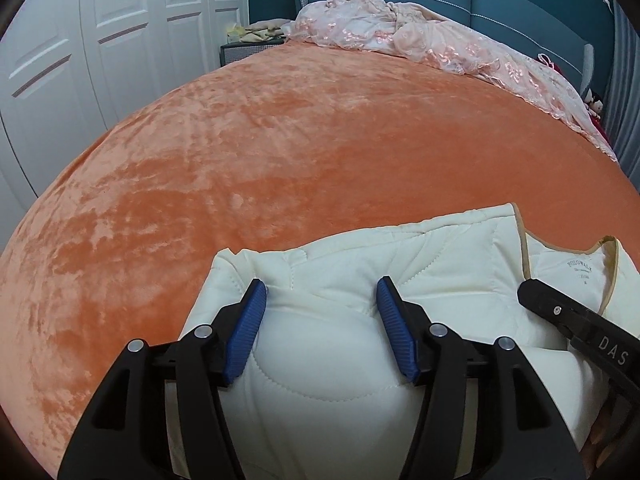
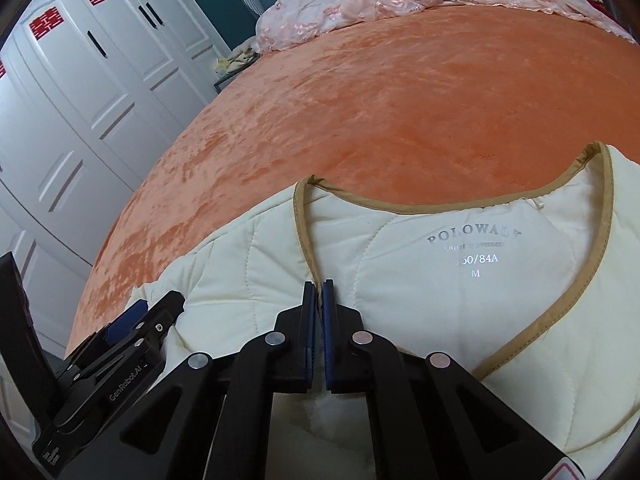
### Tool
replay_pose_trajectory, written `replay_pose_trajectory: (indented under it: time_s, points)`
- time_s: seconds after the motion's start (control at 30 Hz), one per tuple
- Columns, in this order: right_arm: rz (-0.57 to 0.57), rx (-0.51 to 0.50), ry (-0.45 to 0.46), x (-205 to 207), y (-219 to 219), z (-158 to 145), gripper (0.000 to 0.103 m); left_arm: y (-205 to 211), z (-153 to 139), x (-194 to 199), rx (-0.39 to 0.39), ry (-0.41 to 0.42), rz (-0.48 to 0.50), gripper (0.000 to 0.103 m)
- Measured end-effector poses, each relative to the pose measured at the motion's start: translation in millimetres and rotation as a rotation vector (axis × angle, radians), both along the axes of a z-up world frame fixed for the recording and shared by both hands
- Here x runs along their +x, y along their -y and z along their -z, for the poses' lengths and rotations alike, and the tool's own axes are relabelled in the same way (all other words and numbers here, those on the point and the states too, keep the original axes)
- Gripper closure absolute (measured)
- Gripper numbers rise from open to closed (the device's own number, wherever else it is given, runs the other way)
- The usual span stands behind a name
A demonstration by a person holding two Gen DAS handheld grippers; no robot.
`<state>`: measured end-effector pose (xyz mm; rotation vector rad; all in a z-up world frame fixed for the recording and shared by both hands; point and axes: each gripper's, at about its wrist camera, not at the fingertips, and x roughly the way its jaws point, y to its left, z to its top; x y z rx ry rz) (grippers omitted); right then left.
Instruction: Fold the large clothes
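A cream quilted jacket (image 1: 440, 256) with tan trim lies at the near edge of an orange bed (image 1: 280, 140). My left gripper (image 1: 322, 292) holds a thick bulge of the jacket's padded cloth between its blue pads (image 1: 246, 328), which stand well apart. In the right wrist view the jacket (image 2: 440, 320) shows its open neckline and a printed size label (image 2: 476, 256). My right gripper (image 2: 319, 286) is shut on the tan trim at the left side of the neckline. The left gripper (image 2: 160, 308) shows at the lower left there, and a right finger (image 1: 560, 312) shows in the left view.
A crumpled pink lace cover (image 1: 400, 36) lies along the bed's far side by the blue headboard (image 1: 500, 4). White wardrobe doors (image 2: 100, 80) stand to the left of the bed. A small nightstand (image 1: 240, 50) sits in the far corner. Bare orange bedspread (image 2: 400, 100) stretches beyond the jacket.
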<state>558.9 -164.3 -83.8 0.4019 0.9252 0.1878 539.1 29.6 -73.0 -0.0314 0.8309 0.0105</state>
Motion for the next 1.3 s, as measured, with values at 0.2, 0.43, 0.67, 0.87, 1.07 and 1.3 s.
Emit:
replay_pose_trajectory:
  time_s: [0.2,0.43,0.67,0.87,1.07,1.3]
  points:
    - [0.132,0.025,0.059,-14,23,-16,0.098,6,0,6,0.057,-0.022,-0.009,0.044]
    - [0.384,0.022,0.126,-68,145,-71,0.089,24,-64,-9,-0.05,0.015,0.085,0.041]
    - [0.513,0.079,-0.016,-97,238,-37,0.09,161,-85,1,-0.216,-0.096,0.402,0.02]
    - [0.454,0.084,-0.022,-105,242,-15,0.097,247,-39,1,-0.061,-0.174,0.459,0.028]
    - [0.443,0.038,0.022,-107,229,-12,0.097,247,-1,0,-0.013,-0.15,0.394,0.029]
    - [0.423,-0.042,0.036,-104,218,-10,0.097,247,7,-7,0.022,-0.074,0.369,0.029]
